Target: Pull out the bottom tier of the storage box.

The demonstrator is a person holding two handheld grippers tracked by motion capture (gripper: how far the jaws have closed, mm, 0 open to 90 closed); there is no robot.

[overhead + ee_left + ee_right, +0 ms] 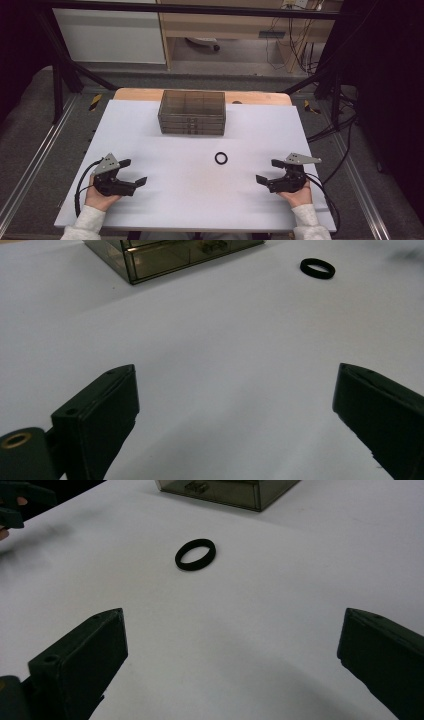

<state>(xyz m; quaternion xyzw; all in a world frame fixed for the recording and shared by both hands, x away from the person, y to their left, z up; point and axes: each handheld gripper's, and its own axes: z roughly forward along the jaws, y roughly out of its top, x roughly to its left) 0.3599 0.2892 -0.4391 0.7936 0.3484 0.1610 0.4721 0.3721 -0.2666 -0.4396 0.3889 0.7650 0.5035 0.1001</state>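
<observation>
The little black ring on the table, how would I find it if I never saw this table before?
Start at the white table and find the smoky see-through drawer box at its far edge. Come toward the person from the box's right end: the black ring lies flat there, alone, between box and right gripper. It is the one small round thing with a hole.

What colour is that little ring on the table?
Black; the ring shows best in the right gripper view.

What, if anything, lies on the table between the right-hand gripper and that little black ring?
Nothing visible does. The black ring lies alone on bare white table, ahead of the right gripper, whose jaws stand wide open with nothing between them. The smoky drawer box sits farther back, beyond the ring and off that path.
</observation>
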